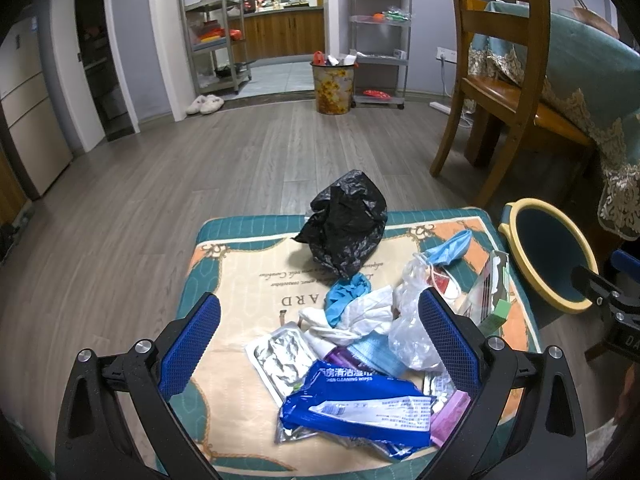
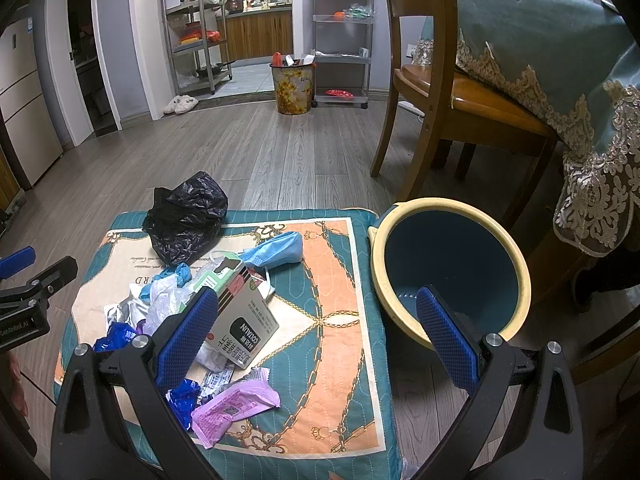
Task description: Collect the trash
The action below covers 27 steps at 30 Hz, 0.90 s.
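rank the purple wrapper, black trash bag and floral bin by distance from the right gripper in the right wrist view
1. purple wrapper, just below and left of the right gripper, on the cushion's near edge
2. black trash bag, at the cushion's far left corner
3. floral bin, across the floor by the kitchen doorway

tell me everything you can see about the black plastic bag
The black plastic bag is thin, glossy film, crumpled into a loose upright heap with many creases, apparently slack rather than stuffed. It sits at the far edge of the patterned cushion, partly overhanging toward the wooden floor. It stands apart from the main trash pile; only its near bottom edge comes close to the blue glove. Neither gripper touches it, and what it holds, if anything, is hidden.
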{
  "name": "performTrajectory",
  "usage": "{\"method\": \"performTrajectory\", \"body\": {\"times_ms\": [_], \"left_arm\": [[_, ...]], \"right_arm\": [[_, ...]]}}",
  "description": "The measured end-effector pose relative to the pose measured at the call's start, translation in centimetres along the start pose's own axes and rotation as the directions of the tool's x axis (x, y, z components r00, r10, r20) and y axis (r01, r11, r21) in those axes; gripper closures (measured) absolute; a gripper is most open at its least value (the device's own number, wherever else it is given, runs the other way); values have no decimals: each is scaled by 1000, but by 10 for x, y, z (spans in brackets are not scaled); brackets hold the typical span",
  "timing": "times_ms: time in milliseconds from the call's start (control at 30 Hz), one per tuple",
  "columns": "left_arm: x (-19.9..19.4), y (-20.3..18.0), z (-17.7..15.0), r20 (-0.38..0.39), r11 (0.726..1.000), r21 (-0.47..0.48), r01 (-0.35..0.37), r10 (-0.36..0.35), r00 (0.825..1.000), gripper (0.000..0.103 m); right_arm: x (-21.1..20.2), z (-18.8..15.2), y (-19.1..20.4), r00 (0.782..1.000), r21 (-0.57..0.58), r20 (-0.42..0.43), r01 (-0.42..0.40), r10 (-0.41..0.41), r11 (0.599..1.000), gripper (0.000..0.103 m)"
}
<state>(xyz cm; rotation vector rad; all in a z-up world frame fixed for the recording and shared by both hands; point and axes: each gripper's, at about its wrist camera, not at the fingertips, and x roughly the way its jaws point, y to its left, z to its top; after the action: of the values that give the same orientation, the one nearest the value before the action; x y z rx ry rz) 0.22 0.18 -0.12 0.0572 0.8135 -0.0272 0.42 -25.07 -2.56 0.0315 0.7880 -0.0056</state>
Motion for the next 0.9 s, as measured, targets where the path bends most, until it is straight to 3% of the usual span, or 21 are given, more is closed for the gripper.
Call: {"method": "performTrajectory", "body": {"times_ms": [900], "left_arm": [[1,5,2,-1,1000,-3,-4,4,1000,5]], "right_arm": [[1,1,0,1000,1,-3,1,-1,1000,5]]}}
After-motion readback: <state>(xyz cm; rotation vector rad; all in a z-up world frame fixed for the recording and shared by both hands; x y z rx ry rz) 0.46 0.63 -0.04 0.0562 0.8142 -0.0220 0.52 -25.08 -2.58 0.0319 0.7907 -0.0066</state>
